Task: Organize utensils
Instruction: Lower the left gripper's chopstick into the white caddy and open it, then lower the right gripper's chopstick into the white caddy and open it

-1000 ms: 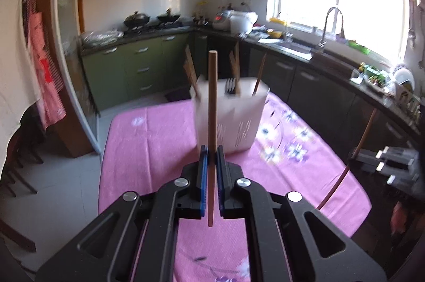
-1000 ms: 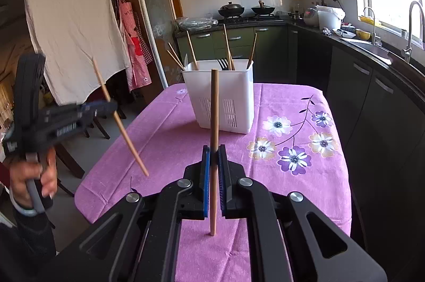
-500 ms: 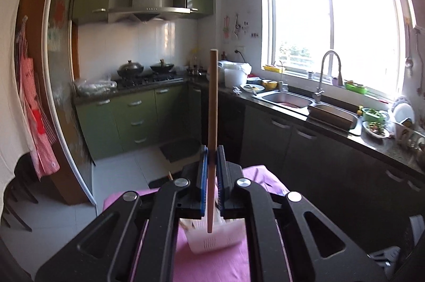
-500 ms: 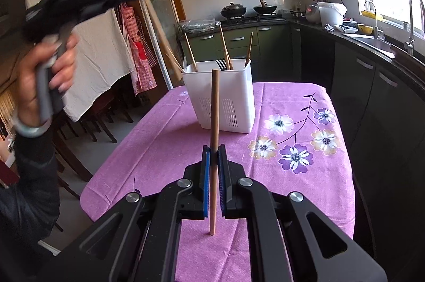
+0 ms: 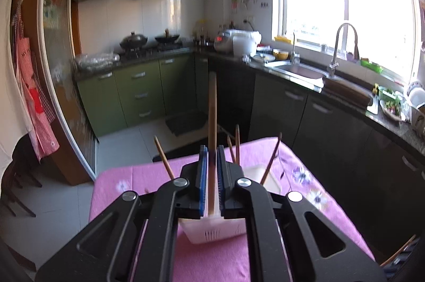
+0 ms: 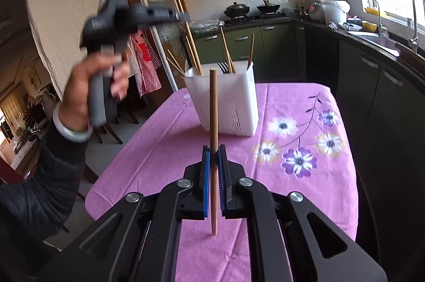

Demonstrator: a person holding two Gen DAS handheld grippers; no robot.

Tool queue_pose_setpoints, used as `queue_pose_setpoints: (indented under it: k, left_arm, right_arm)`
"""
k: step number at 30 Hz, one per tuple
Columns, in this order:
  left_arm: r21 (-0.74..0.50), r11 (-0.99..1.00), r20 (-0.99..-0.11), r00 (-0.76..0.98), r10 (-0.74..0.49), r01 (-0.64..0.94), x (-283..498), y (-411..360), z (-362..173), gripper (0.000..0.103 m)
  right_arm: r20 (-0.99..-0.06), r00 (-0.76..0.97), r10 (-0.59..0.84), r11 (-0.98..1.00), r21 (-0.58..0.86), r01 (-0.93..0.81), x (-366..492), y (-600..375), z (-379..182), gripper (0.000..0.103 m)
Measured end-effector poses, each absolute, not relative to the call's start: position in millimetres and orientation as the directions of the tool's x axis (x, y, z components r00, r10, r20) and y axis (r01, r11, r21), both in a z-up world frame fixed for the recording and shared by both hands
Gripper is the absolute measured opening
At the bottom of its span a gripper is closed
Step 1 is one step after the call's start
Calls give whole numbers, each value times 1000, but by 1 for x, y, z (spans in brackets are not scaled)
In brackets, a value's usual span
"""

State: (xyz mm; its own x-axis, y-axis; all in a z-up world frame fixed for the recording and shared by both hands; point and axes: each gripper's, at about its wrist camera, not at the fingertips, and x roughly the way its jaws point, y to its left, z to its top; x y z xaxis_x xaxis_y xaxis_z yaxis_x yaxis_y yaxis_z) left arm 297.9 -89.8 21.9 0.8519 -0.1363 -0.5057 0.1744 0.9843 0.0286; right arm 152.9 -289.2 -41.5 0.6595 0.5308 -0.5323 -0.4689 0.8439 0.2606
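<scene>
Pink flowered tablecloth (image 6: 292,101) is carrying the white utensil holder (image 6: 233,106), in which several chopsticks are already standing. Above its opening one chopstick (image 5: 212,122) is being released by the left gripper (image 5: 211,183): the jaws are opening, with the stick between them and its lower end inside the holder. If the stick is being let go while tilted, it may be tipped over the rim onto the cloth. A second chopstick (image 6: 213,128) is being kept upright in the fully closed right gripper (image 6: 213,183), well short of the holder; a loosened pinch may drop it on the table.
</scene>
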Motion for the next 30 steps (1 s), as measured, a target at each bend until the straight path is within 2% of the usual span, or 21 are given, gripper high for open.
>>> queue_pose_setpoints:
  k: [2, 3, 4, 6, 8, 9, 15, 20, 25, 30]
  left_arm:
    - [35, 983, -517, 845, -135, 179, 291, -89, 13, 38]
    - [31, 983, -513, 847, -141, 182, 284, -88, 10, 56]
    - [29, 983, -503, 853, -143, 182, 276, -86, 9, 62]
    - [40, 984, -474, 870, -134, 173, 255, -80, 9, 65]
    - [31, 986, -442, 887, -136, 166, 233, -73, 10, 82]
    - [23, 987, -421, 897, -135, 160, 220, -69, 12, 93]
    - [65, 997, -312, 950, -26, 49, 148, -46, 10, 96]
    - [38, 999, -323, 946, 24, -12, 122, -25, -3, 96]
    - [-2, 1000, -368, 930, 18, -21, 121, -10, -14, 96]
    - [-19, 1000, -403, 915, 7, -16, 128, -6, -21, 96]
  right_arm:
    - [-520, 665, 537, 839, 249, -483, 156, -285, -33, 7]
    - [-513, 668, 539, 838, 241, -490, 159, -283, -26, 7]
    - [-509, 671, 539, 837, 235, -494, 161, -282, -22, 7]
    - [-492, 685, 538, 838, 220, -499, 168, -279, -10, 7]
    - [-466, 704, 536, 840, 212, -500, 176, -277, 5, 7]
    - [-441, 718, 539, 840, 212, -500, 183, -277, 16, 7]
    - [-317, 808, 496, 868, 212, -450, 224, -274, 74, 7]
    - [-259, 862, 436, 897, 205, -392, 263, -263, 103, 7]
    - [-300, 874, 382, 923, 171, -345, 305, -239, 100, 7]
    - [-413, 835, 363, 932, 159, -327, 336, -219, 56, 7]
